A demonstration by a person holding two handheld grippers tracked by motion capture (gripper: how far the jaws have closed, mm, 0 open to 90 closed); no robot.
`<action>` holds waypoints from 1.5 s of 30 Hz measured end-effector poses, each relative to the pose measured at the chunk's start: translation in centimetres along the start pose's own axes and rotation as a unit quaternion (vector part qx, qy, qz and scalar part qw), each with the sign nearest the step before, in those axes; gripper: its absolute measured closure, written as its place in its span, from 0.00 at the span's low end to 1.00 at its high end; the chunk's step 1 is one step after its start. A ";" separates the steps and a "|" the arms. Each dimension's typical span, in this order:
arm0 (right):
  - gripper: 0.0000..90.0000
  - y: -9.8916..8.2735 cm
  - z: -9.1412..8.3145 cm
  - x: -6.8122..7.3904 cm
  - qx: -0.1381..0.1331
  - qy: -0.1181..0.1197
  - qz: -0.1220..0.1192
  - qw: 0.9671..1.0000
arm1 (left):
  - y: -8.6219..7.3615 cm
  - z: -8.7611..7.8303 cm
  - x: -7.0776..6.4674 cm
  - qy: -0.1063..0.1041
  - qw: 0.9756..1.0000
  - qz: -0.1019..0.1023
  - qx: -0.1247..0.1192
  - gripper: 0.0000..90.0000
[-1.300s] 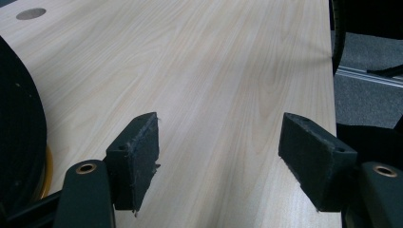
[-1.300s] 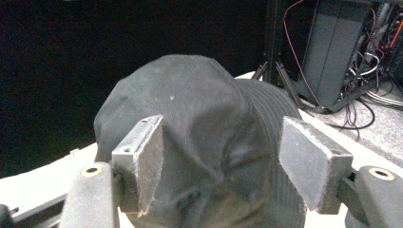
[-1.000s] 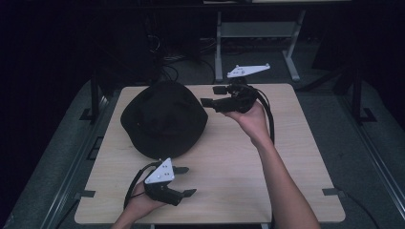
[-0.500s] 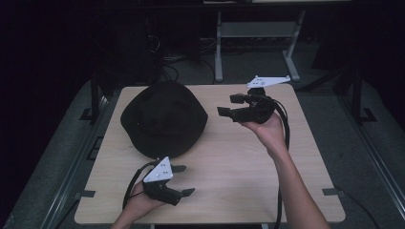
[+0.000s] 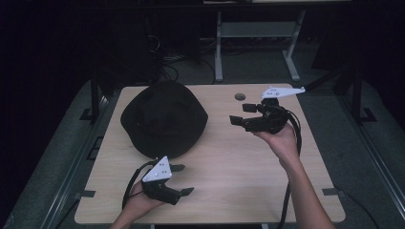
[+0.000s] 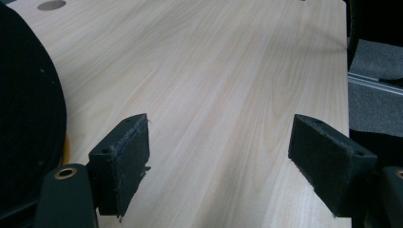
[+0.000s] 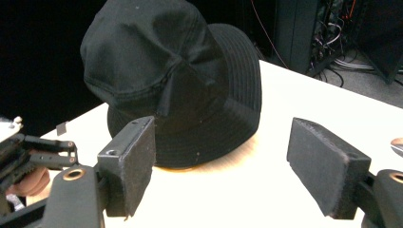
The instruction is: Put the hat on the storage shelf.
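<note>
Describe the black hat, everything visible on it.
The hat is a black bucket hat of woven fabric, crown up, brim flat on the light wood table, on its left half. The right gripper view shows its soft crown dented and creased, with seams between panels and rows of stitching around the brim. Something orange shows beneath the brim's near edge. No gripper touches it: the left gripper sits near its front edge, the right gripper faces it, open.

matt black cloth hat (image 5: 164, 119), pale wood-grain table (image 5: 248, 162).
</note>
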State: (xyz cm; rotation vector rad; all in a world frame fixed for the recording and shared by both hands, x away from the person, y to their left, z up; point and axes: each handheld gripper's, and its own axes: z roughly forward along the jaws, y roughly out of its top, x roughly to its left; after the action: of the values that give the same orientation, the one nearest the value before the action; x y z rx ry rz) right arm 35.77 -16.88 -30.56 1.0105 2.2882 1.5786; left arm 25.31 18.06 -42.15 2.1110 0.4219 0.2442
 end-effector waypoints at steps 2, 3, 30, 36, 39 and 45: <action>0.27 -0.4 -0.3 -0.1 0.001 -0.002 0.000 1.000 | 0.0 0.0 0.0 0.001 1.000 -0.004 -0.004 0.23; 0.27 -0.6 -0.5 0.0 0.001 -0.002 0.003 1.000 | 0.0 0.0 0.0 0.001 1.000 -0.005 -0.005 0.23; 0.21 -5.3 -3.0 -0.3 0.008 -0.020 0.021 1.000 | -0.3 -0.2 0.3 0.010 1.000 -0.013 -0.005 0.23; 0.20 -6.8 -3.7 -0.4 0.011 -0.026 0.030 0.999 | -0.3 -0.2 0.2 0.011 1.000 -0.015 -0.005 0.23; 0.19 -7.7 -4.1 -0.5 0.011 -0.030 0.034 0.999 | -0.3 -0.3 0.2 0.012 1.000 -0.012 0.000 0.23; 0.19 -9.4 -4.9 -0.5 0.009 -0.035 0.042 0.998 | -0.4 -0.6 0.4 0.013 1.000 -0.023 -0.002 0.23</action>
State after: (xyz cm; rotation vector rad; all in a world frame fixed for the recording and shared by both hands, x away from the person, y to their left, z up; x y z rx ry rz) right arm 29.65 -22.81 -36.90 1.1624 2.2460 1.5309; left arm 25.35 18.89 -42.17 2.0933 0.4856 0.2459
